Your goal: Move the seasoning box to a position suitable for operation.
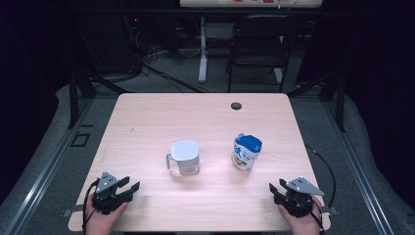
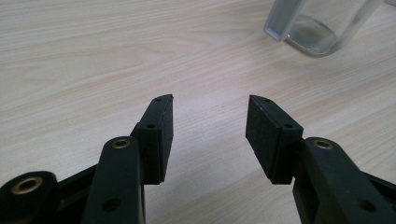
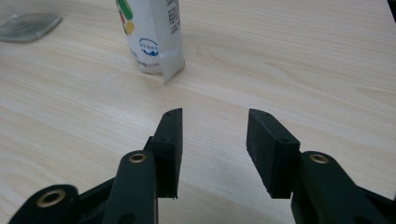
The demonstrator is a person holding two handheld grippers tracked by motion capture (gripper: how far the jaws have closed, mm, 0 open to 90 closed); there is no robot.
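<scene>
Pouch [image 3: 148, 35] top cut off in right gripper view; jug [image 2: 322, 25] likewise; both fingers apart, empty.

Place: we read this as a lab or test room, not a home
Table: we see one pale wooden table [image 1: 147, 117] with a cable hole [image 1: 236, 105]
Surround: we note dark curtained sides and metal frame rails [image 1: 46, 171] on grey carpet
Behind: we spot tangled cables [image 1: 156, 68], a desk leg [image 1: 202, 49] and a black folding chair [image 1: 257, 44]
</scene>
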